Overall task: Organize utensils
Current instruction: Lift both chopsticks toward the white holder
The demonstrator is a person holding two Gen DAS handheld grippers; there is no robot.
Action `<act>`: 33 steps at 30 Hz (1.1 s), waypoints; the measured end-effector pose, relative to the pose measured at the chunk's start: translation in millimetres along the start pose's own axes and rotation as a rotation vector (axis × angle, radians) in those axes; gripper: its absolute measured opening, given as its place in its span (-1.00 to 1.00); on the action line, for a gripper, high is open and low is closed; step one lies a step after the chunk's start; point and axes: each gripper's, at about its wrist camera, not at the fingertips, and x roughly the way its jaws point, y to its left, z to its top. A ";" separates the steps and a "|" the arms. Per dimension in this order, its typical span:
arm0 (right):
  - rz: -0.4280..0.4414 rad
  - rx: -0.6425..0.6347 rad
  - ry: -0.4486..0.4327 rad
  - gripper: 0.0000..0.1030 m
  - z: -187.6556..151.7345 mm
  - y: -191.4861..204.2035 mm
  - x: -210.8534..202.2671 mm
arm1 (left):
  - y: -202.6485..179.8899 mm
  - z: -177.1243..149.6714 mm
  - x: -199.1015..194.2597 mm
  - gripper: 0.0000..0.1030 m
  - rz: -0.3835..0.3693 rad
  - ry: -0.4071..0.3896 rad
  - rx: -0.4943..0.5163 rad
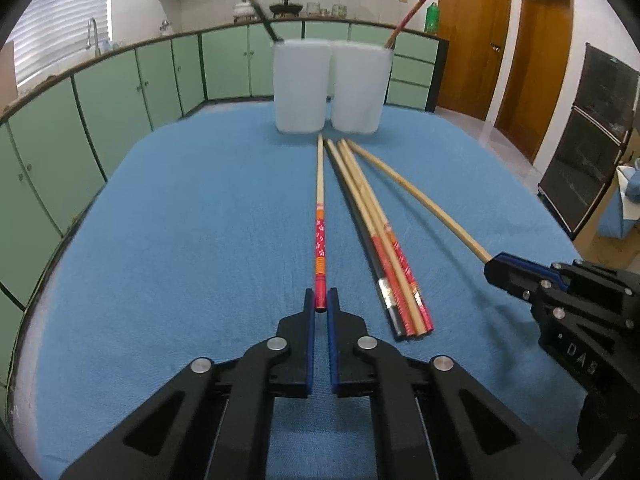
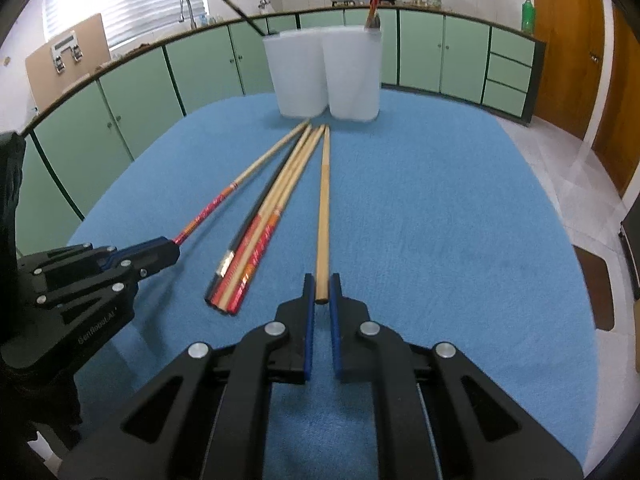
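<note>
Blue cloth surface (image 1: 180, 240) with two white cups (image 1: 303, 84) side by side at its far end. Left cup holds a dark chopstick (image 1: 258, 6), right cup (image 2: 352, 72) holds a red one (image 1: 408, 20), both leaning out. Left gripper (image 1: 321, 300) nearly closed around the butt end of a red-patterned chopstick (image 1: 320, 216), tip pointing at the cups. Right gripper (image 2: 322, 288) likewise pinches the end of a plain wooden chopstick (image 2: 324, 208), tip near the cups. Between these two lies a bundle of loose chopsticks (image 1: 384, 248) on the surface, tips just short of the cups, touching each other.
</note>
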 end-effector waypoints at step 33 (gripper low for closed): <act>0.114 -0.070 -0.281 -0.88 225.3 -16.8 -103.3 | 27.5 176.6 -110.2 -0.89 -0.081 -0.408 0.046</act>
